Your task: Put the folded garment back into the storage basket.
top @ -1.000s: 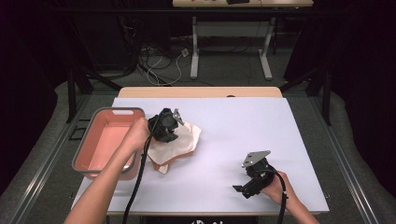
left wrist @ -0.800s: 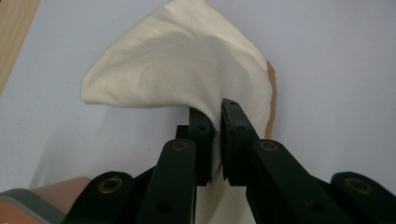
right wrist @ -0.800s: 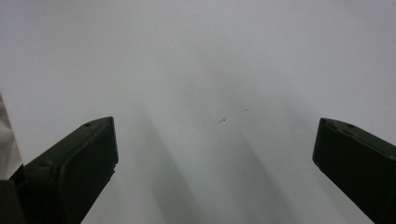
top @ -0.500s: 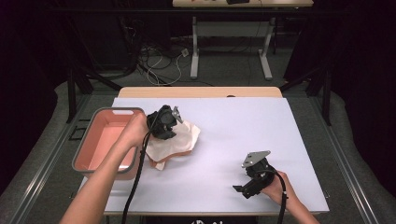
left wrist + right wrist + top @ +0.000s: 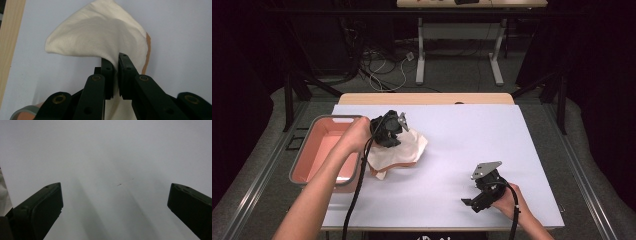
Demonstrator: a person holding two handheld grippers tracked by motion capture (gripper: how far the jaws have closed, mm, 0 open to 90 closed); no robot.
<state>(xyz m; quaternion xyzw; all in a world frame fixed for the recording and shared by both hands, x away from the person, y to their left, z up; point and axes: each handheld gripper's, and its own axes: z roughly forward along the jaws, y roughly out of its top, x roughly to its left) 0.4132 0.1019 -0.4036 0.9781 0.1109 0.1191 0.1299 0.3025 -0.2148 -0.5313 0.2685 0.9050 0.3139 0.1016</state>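
Wide white counter (image 5: 472,150), pale and bare over most of its top. At its left edge, a pink tub (image 5: 314,150) with a grey rim, open-topped, nothing to be made out inside. Just beside the tub, on the counter, a cream cloth (image 5: 404,150) in a loose heap, an orange layer peeking from under its near edge; in the left gripper view the same cloth (image 5: 100,37) raised into a soft peak. Left tool (image 5: 387,131) over the heap, jaws pressed together on a fold of that cloth, the fold caught between the black pads (image 5: 107,72). Right tool (image 5: 479,192) resting low on the near right of the counter, well apart from the cloth, jaws spread wide with nothing between. Likely light, limp and easily bunched, prone to drape and drag rather than hold shape; not fragile, little chance of slipping from a firm pinch. Best taken by a corner or a raised fold. No brand, label or legible writing anywhere.
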